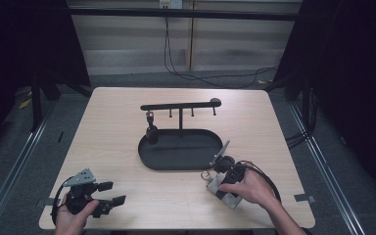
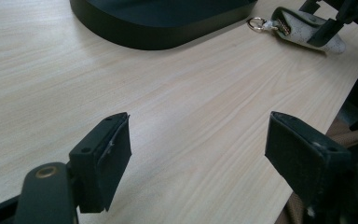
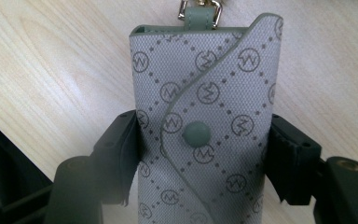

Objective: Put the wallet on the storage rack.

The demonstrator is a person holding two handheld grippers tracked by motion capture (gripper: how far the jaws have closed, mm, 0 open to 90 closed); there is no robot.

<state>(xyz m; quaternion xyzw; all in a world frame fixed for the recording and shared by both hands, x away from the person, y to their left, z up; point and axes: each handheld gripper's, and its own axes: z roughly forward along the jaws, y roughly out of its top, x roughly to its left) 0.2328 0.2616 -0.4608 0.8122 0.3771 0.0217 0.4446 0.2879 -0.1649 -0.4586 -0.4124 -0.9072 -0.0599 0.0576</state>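
A grey patterned key pouch (image 3: 205,93) with a green snap and a metal ring lies on the wooden table (image 1: 176,196), just in front of the black tray. My right gripper (image 3: 203,140) is shut on it, one jaw pressed against each long side. In the high view the pouch (image 1: 223,190) sits under the person's right hand, with my right gripper (image 1: 221,183) around it. At the table's near left corner my left gripper (image 1: 113,193) is held open and holds nothing. In the left gripper view its jaws (image 2: 198,140) stand wide apart over bare wood, with the pouch (image 2: 303,32) far off.
A black oval tray (image 1: 147,161) sits mid-table with a post and a hook bar (image 1: 178,105) above it. A small dark item (image 1: 152,133) hangs from the leftmost hook. The tray's wall (image 2: 158,35) is ahead of the left gripper. Cables trail across the floor beyond the table.
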